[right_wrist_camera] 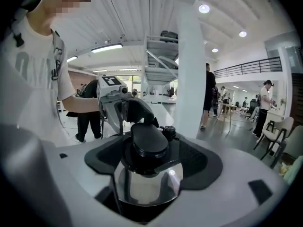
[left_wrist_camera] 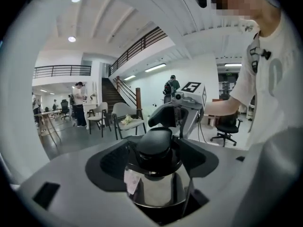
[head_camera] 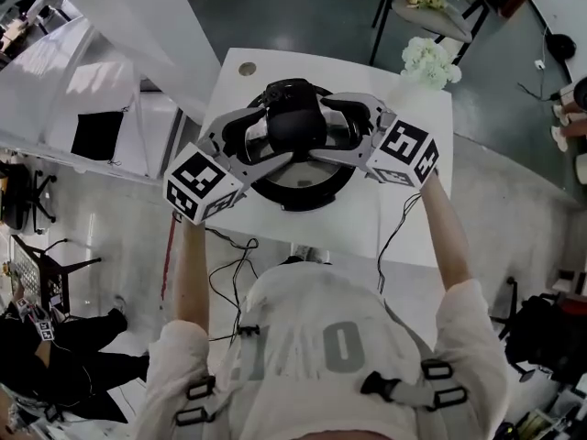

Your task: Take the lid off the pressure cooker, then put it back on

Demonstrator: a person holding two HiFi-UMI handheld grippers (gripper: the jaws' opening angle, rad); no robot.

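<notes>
A pressure cooker (head_camera: 303, 189) stands on a white table (head_camera: 385, 218). Its steel lid (left_wrist_camera: 158, 188) carries a black knob (head_camera: 295, 122). My left gripper (head_camera: 271, 136) reaches in from the lower left and my right gripper (head_camera: 321, 128) from the right, facing each other across the lid. In the left gripper view the lid and its knob (left_wrist_camera: 154, 143) fill the gap between the dark pads of my left gripper (left_wrist_camera: 156, 174). It is the same for the lid (right_wrist_camera: 147, 186) in my right gripper (right_wrist_camera: 149, 174). Both look closed on the lid's sides.
White flowers (head_camera: 427, 60) lie on a chair beyond the table's far right corner. A black cable (head_camera: 396, 232) hangs over the near edge. A round hole (head_camera: 247, 68) sits in the far left corner. A white pillar (right_wrist_camera: 191, 79) and several people stand farther off.
</notes>
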